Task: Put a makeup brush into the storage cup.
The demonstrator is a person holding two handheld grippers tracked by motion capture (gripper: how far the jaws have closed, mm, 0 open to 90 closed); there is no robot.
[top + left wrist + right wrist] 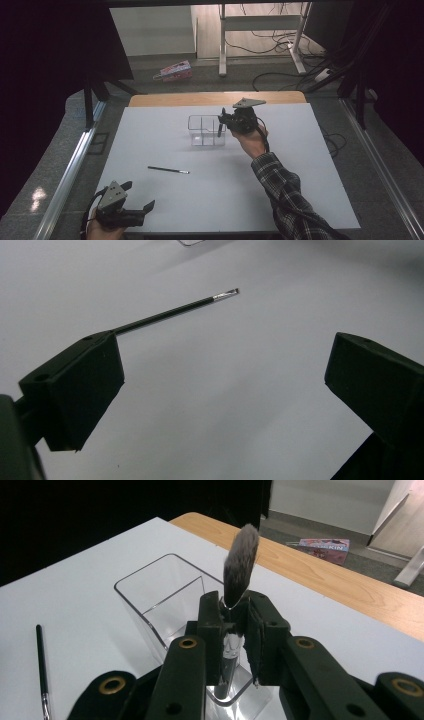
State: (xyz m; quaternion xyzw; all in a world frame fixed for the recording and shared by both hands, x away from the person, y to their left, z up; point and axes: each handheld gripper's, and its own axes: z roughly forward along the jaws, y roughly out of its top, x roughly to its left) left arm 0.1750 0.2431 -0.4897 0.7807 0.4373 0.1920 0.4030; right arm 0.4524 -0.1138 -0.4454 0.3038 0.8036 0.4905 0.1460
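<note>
Left tool (137, 197), jaws wide and empty, rested with the thin brush (168, 170) ahead of it on the surface (300, 200). Right tool (235, 617) clamped a fluffy brush (240, 565) above the clear organizer (150, 595); lowering it in probably came next.

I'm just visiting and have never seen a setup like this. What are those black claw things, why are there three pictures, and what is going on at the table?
A person holds a hand-operated two-jaw gripper in each hand. One picture looks down from above; the other two come from cameras riding on each gripper. On the white table stand a clear plastic organizer and a thin black brush lying flat. The right gripper is shut on a fluffy makeup brush, holding it upright above the organizer with the bristles up. The left gripper waits open near the table's front edge, its jaws wide apart, with the thin brush ahead of it.
</note>
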